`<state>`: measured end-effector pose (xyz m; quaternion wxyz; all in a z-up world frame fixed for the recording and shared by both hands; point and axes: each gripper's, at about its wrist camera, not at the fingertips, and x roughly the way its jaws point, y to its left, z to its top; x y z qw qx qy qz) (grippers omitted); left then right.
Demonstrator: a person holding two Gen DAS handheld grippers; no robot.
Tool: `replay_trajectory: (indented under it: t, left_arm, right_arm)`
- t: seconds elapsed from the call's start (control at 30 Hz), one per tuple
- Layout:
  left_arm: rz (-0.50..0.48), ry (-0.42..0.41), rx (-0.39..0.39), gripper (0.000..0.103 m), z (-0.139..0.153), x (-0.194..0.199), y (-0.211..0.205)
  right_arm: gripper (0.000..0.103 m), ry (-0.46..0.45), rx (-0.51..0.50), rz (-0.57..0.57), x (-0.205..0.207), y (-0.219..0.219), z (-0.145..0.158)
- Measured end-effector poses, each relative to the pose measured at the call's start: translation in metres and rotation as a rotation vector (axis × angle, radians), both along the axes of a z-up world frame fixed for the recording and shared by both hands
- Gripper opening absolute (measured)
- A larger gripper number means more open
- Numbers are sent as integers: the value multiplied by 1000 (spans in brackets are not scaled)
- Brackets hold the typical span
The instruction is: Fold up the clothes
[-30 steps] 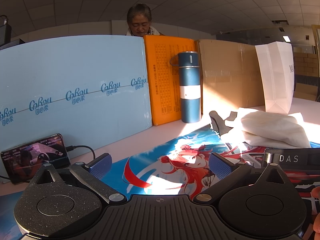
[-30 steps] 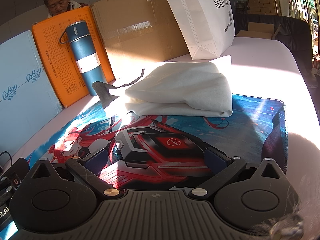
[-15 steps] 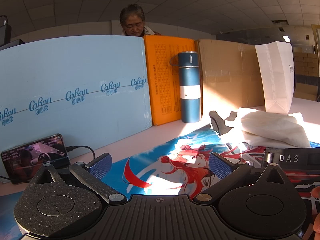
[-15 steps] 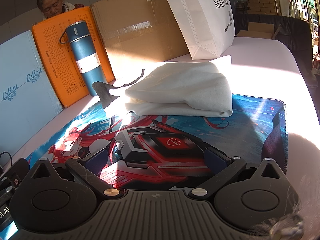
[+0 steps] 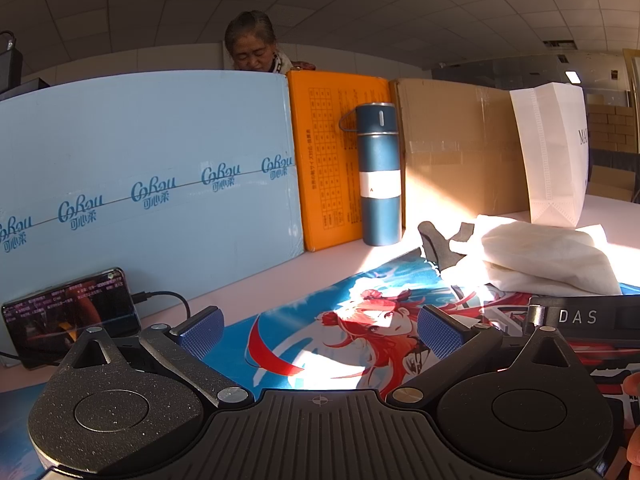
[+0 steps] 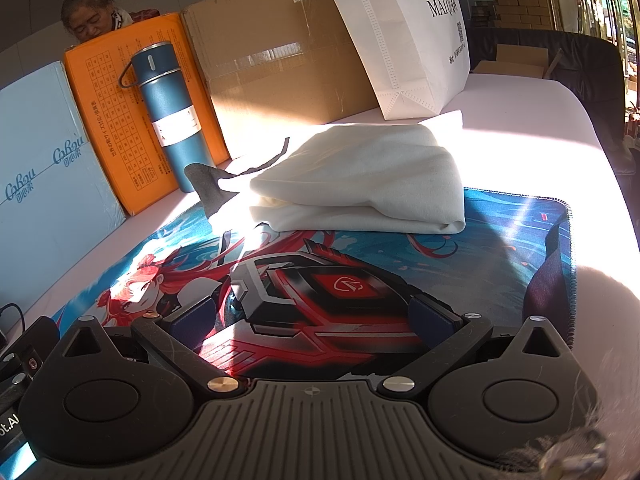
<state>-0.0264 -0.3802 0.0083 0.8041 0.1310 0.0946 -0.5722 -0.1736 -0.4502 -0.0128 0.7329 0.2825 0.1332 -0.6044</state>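
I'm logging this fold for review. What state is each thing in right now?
White garment: folded, lying on the mat's far end.
Printed mat: flat, right corner curled up.
Blue flask: upright, capped.
White bag: standing.
Phone: screen on, cable attached.
Left gripper: open, empty.
Right gripper: open, empty.

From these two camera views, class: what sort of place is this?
Probably a warehouse or office workroom, not a home: stacked cardboard boxes at the back, a grid-tile ceiling, and packing cartons walling off the table holding the folded white garment.

Both wrist cams low, share folded cloth (image 5: 544, 258).
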Motion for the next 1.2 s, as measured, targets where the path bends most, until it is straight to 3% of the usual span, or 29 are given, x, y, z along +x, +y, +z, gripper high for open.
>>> replay_trajectory:
  t: [1.2]
  left_arm:
    - [-3, 21, 0, 103, -1, 4, -1]
  right_arm:
    - [103, -1, 0, 1, 0, 0, 0]
